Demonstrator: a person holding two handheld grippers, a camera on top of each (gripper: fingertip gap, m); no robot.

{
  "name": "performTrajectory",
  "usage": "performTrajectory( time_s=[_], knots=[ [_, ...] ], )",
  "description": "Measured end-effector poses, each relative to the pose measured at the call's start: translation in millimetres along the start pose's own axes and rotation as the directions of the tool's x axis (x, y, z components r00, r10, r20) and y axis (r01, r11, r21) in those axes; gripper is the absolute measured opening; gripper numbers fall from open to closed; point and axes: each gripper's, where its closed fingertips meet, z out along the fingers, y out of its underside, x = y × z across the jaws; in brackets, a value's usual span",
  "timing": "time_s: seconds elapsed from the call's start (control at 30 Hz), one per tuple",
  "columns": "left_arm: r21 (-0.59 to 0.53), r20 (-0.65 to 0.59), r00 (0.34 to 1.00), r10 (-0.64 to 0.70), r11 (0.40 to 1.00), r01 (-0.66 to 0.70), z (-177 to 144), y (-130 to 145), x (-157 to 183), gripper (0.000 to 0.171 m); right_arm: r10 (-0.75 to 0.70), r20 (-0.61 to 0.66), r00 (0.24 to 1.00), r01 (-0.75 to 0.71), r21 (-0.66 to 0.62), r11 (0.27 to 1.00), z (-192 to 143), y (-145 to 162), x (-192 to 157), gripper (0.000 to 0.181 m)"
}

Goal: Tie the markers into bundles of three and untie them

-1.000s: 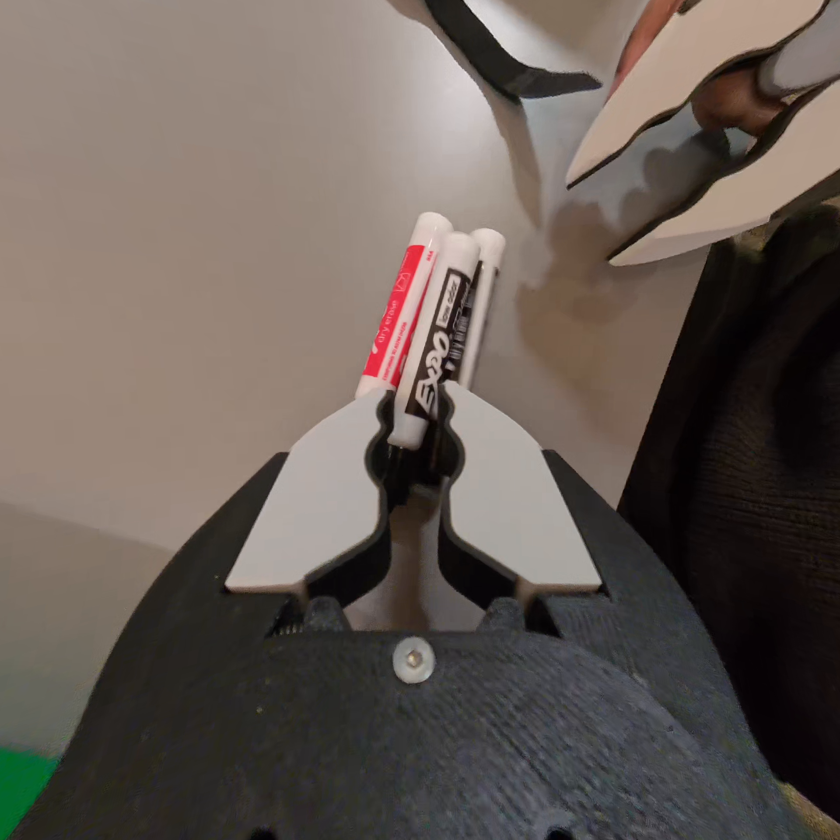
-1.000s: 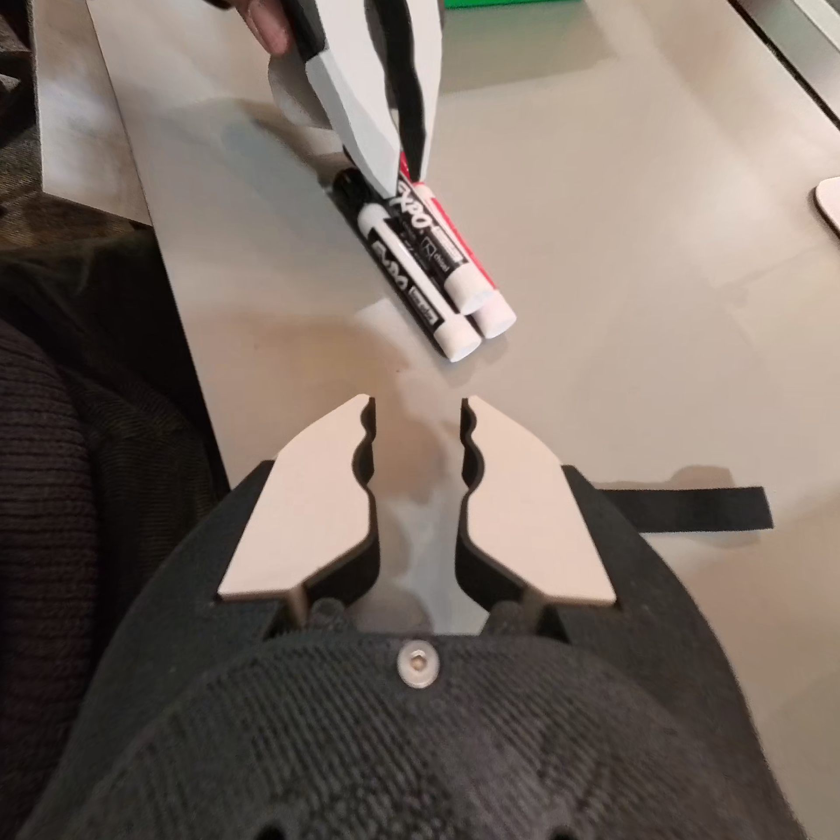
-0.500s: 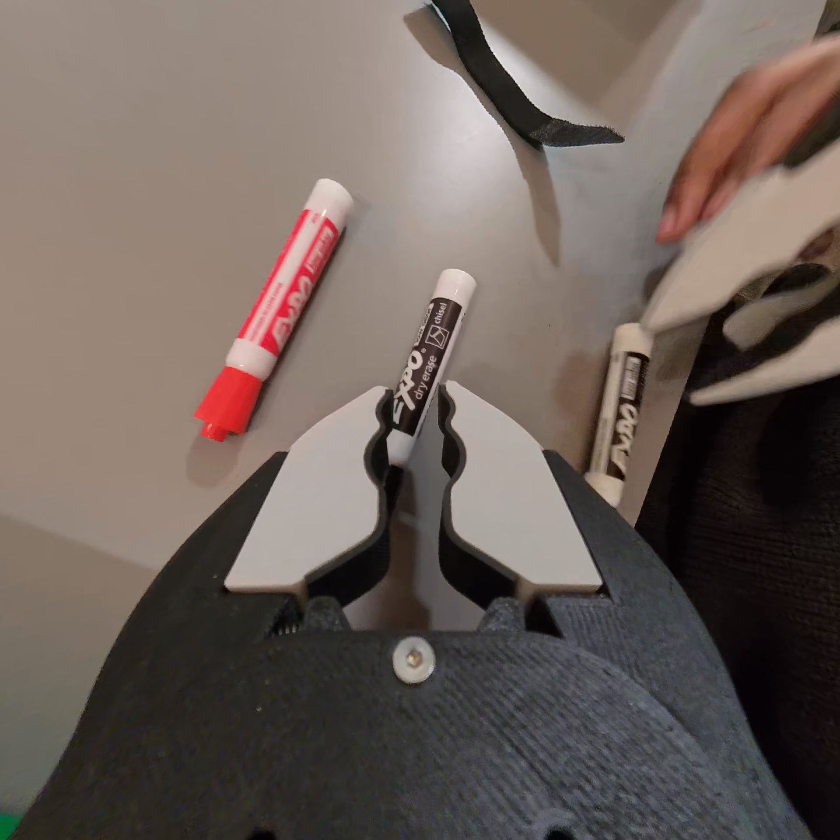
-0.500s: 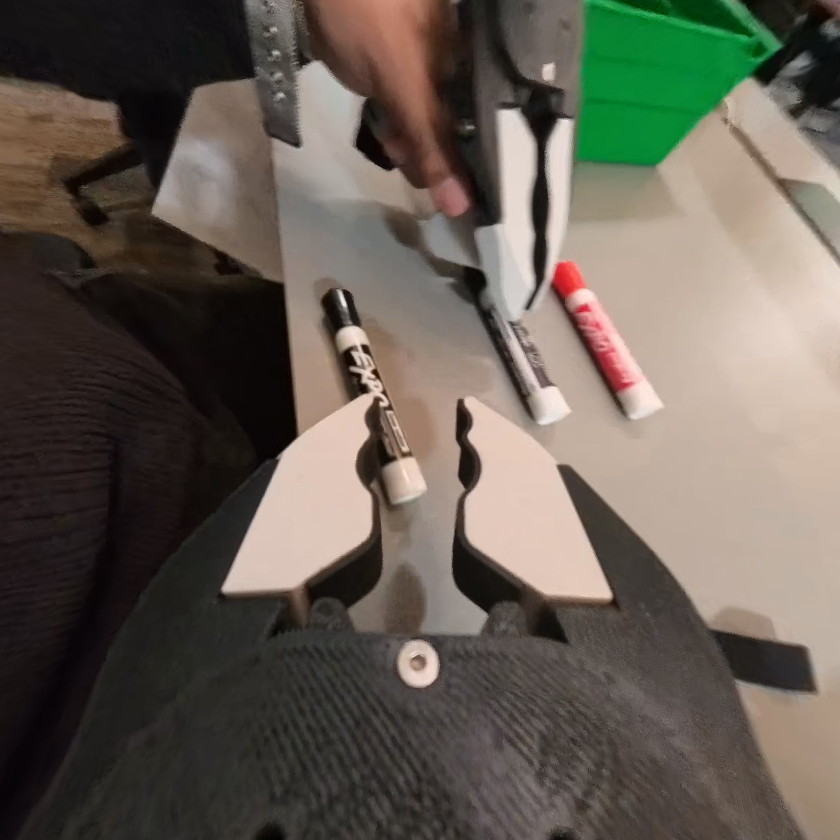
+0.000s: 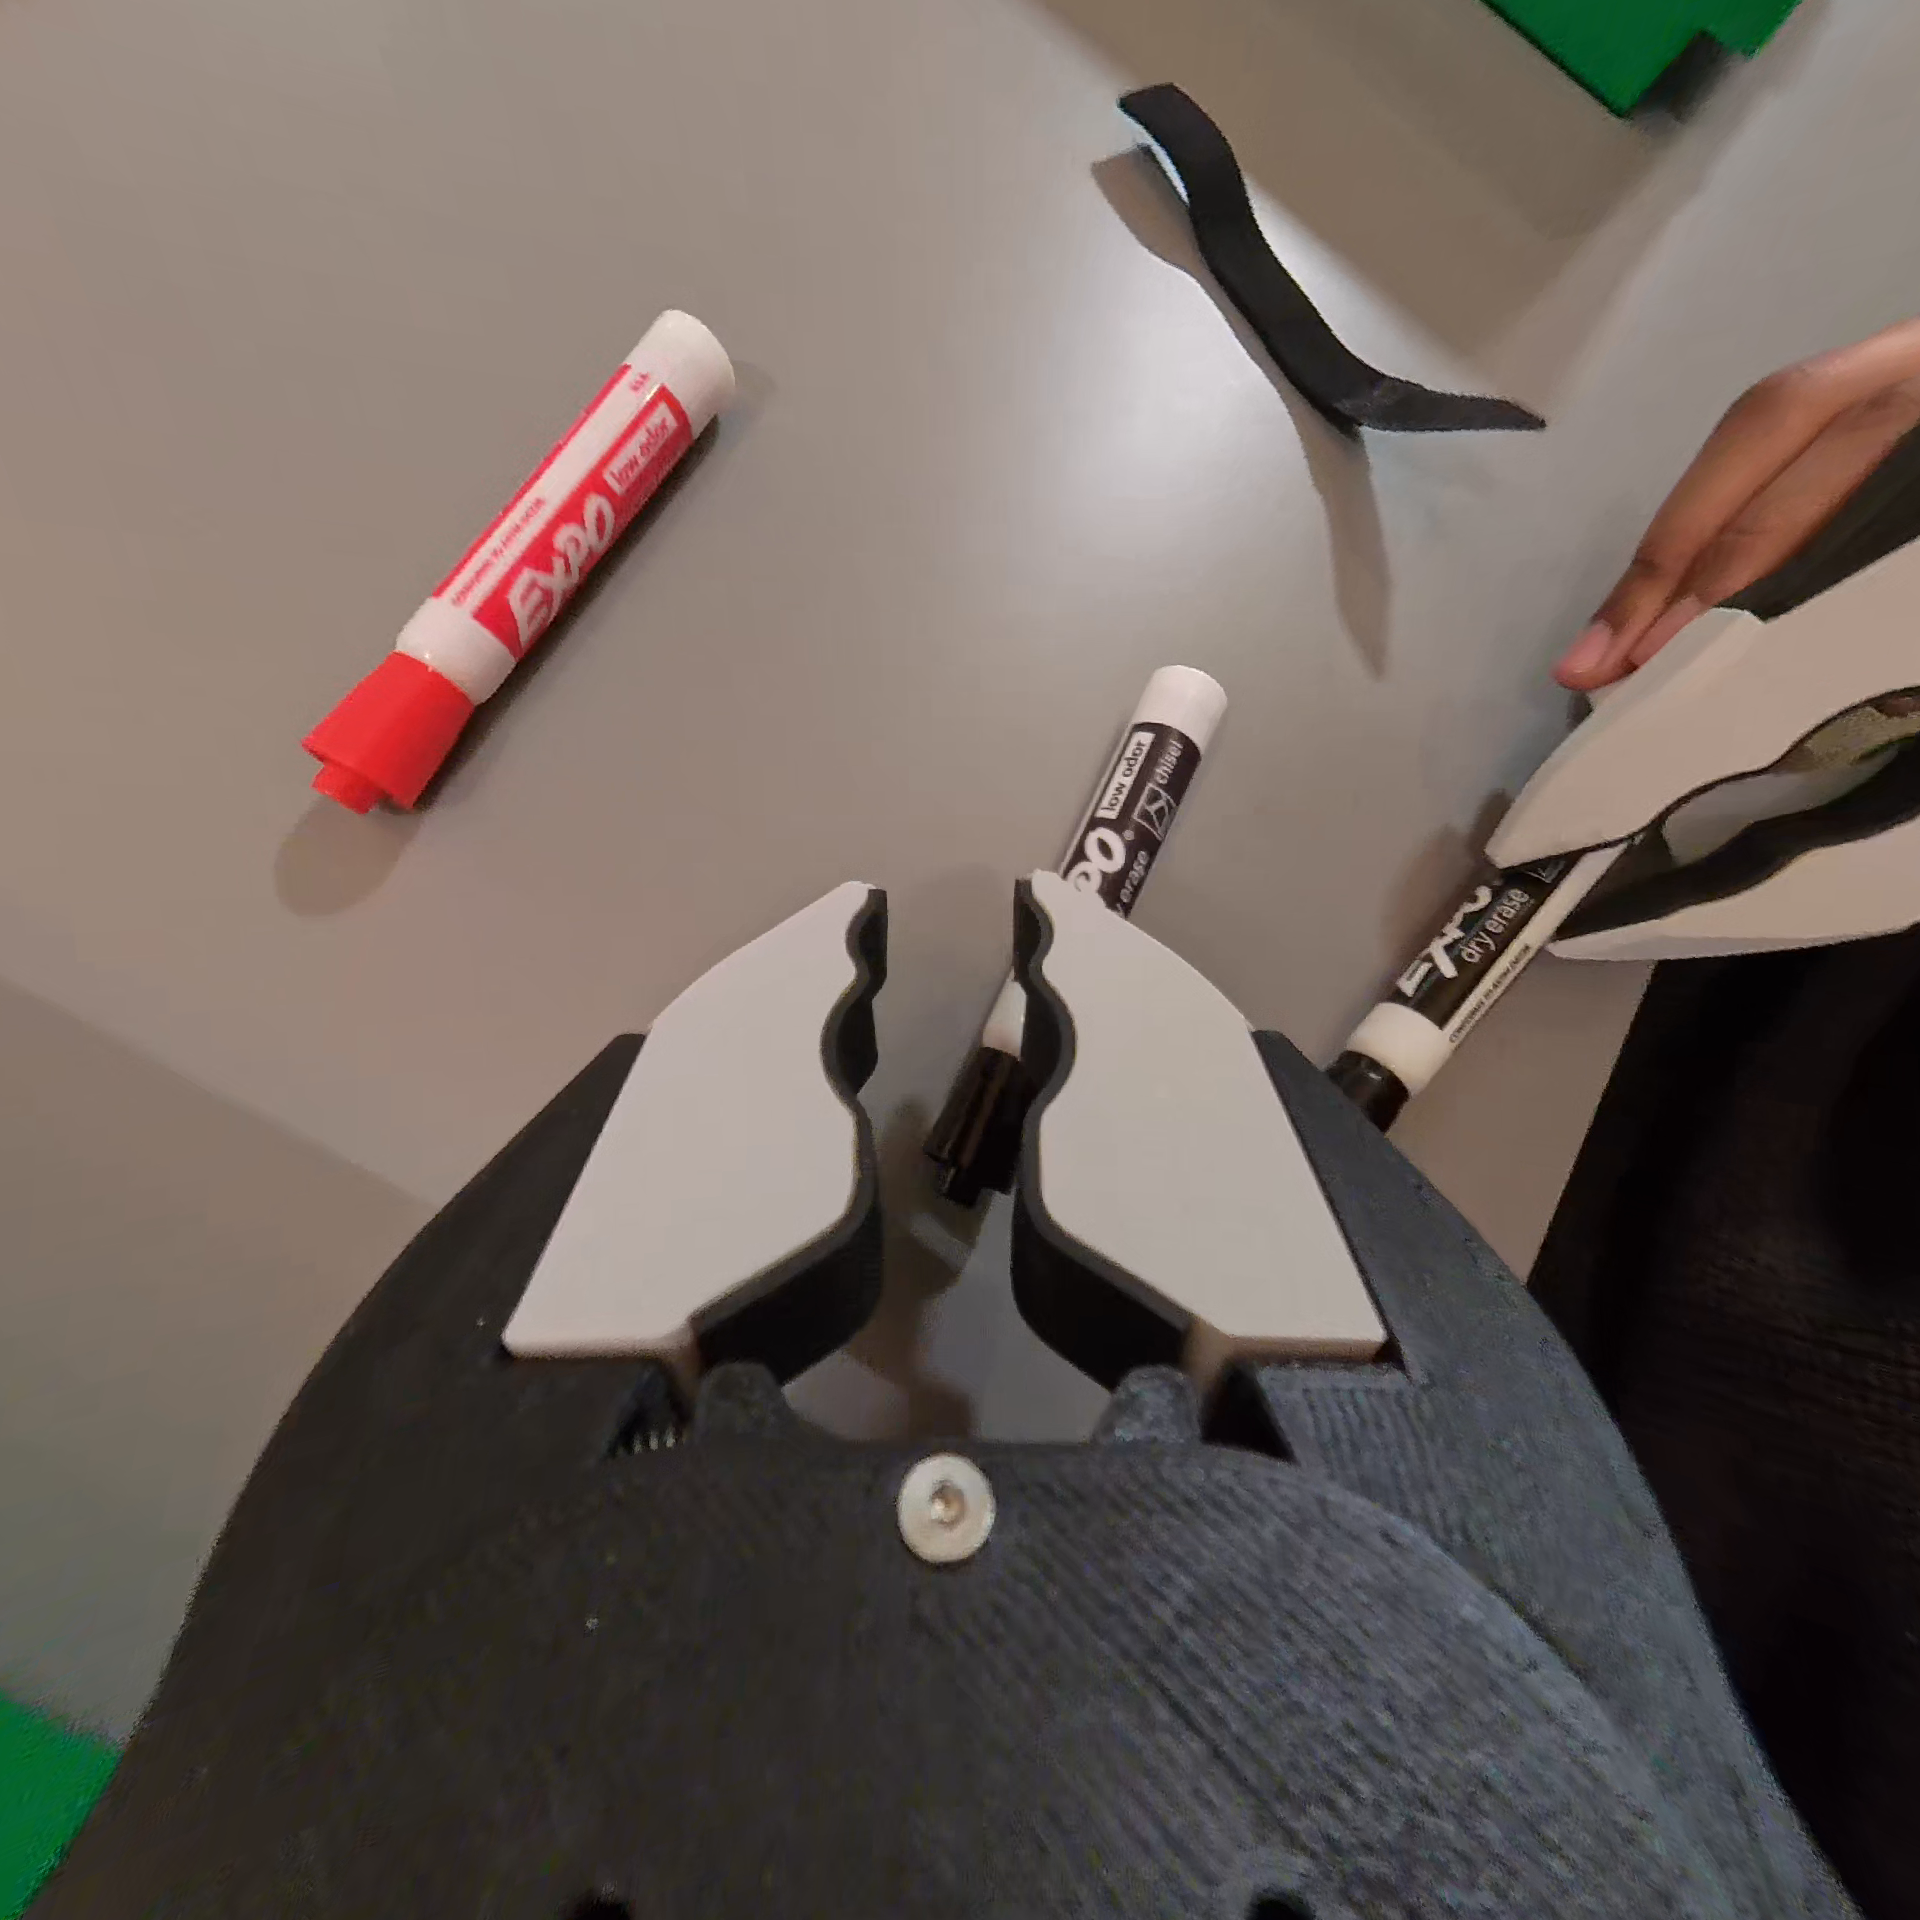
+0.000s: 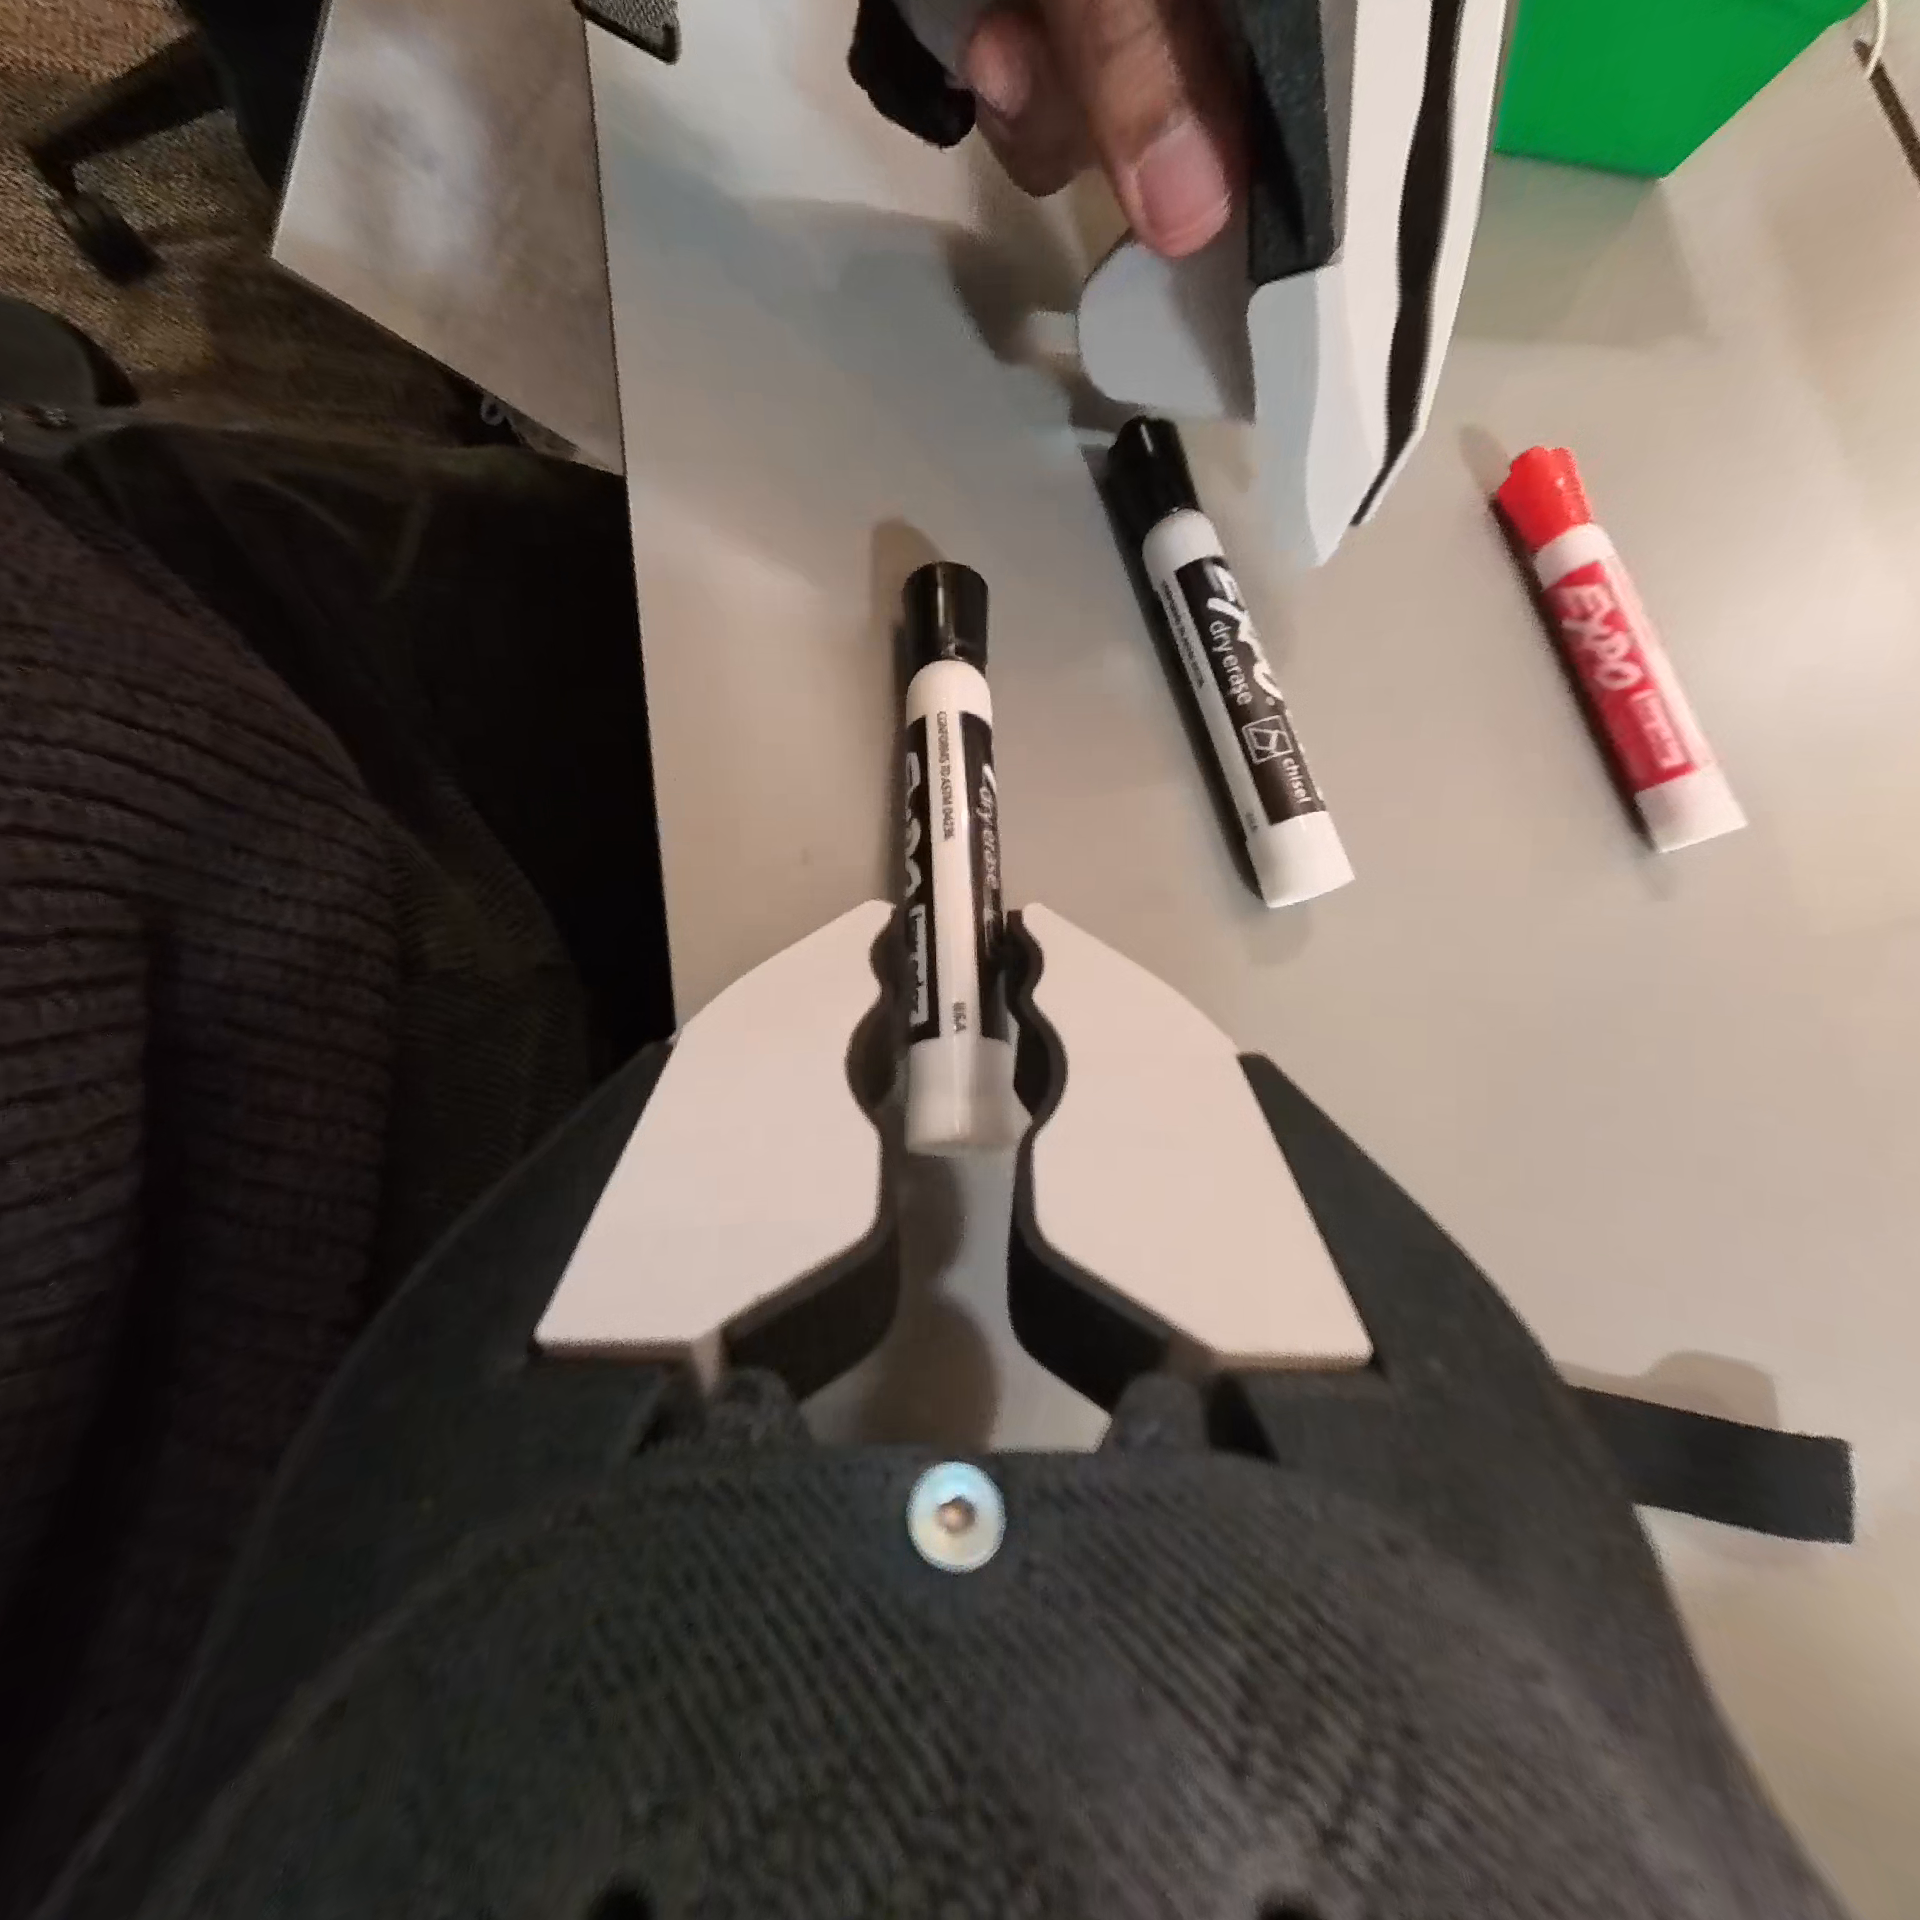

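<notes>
A pale grey table (image 6: pixel 1351 1039) runs to a green bin (image 6: pixel 1662 94) at the far end; the right gripper (image 6: pixel 951 914) is clenched on a black marker (image 6: pixel 948 831) near the table's edge, its long axis along the fingers, cap pointing away; the left gripper (image 5: pixel 948 904) hangs released above a second black marker (image 5: pixel 1143 790); farther off lie a red marker (image 5: pixel 530 551) and a black strap (image 5: pixel 1268 281).

Grey table (image 5: pixel 312 208) w/ black strap (image 5: pixel 1247 260), green bin (image 6: pixel 1662 94), dark knit sleeve (image 6: pixel 208 831).
</notes>
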Motion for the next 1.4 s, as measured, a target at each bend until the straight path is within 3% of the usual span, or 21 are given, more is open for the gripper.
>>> performTrajectory(
  time_s=[0.37, 0.5, 0.6, 0.77, 0.93, 1.0, 1.1, 1.17, 1.27, 1.33, 1.37, 1.4],
  knots=[
    [0.044, 0.049, 0.998, -0.028, 0.999, 0.026, -2.3, -5.6, -9.2, 0.03, 0.028, -0.016, 0.999, -0.028, 0.014, 1.0, -4.5, 3.7, 6.6, 0.019],
    [0.115, 0.047, 0.999, -0.016, 0.993, 0.01, -8.8, -17.4, -7.0, 0.03, 0.065, -0.046, 0.997, -0.064, 0.032, 0.997, -9.0, 4.1, 16.9, 0.018],
    [0.176, -0.053, 0.999, -0.003, 0.984, 0.012, -12.5, -27.1, 9.6, 0.03, 0.112, -0.069, 0.991, -0.107, 0.064, 0.992, -14.8, 3.3, 27.5, 0.018],
    [0.152, -0.16, 0.986, -0.037, 0.987, 0.062, -2.9, -24.1, 27.2, 0.037, 0.231, -0.038, 0.972, -0.225, 0.118, 0.967, -25.4, 2.5, 39.2, 0.018],
    [0.22, -0.258, 0.959, -0.118, 0.959, 0.177, -3.7, -38.4, 39.7, 0.05, 0.377, 0.073, 0.923, -0.375, 0.386, 0.843, -59.0, -31.1, 56.3, 0.017],
    [0.27, -0.348, 0.921, -0.176, 0.922, 0.278, -10.5, -49.5, 44.1, 0.057, 0.432, 0.07, 0.899, -0.408, 0.489, 0.771, -75.0, -37.0, 71.2, 0.0],
    [0.291, -0.541, 0.798, -0.264, 0.832, 0.472, -24.7, -64.5, 50.1, 0.06, 0.465, 0.059, 0.883, -0.422, 0.533, 0.733, -86.1, -34.5, 83.5, 0.0],
    [0.272, -0.613, 0.734, -0.294, 0.793, 0.545, -29.3, -67.5, 49.9, 0.061, 0.476, 0.003, 0.879, -0.418, 0.484, 0.769, -79.5, -23.6, 87.2, 0.0],
    [0.27, -0.564, 0.76, -0.323, 0.798, 0.539, -23.9, -61.3, 40.7, 0.061, 0.43, -0.068, 0.9, -0.4, 0.259, 0.879, -55.4, 3.2, 77.4, 0.005],
    [0.263, -0.541, 0.779, -0.319, 0.815, 0.516, -21.8, -57.9, 40.2, 0.061, 0.369, -0.078, 0.926, -0.371, -0.007, 0.929, -39.9, 32.0, 58.3, 0.048],
    [0.262, -0.536, 0.783, -0.315, 0.82, 0.509, -21.0, -57.3, 40.8, 0.061, 0.325, -0.098, 0.941, -0.336, -0.129, 0.933, -34.7, 48.6, 50.4, 0.058],
    [0.259, -0.536, 0.784, -0.314, 0.823, 0.506, -19.9, -57.0, 41.8, 0.061, 0.271, -0.131, 0.954, -0.294, -0.206, 0.934, -30.9, 61.3, 47.2, 0.056]
  ],
)
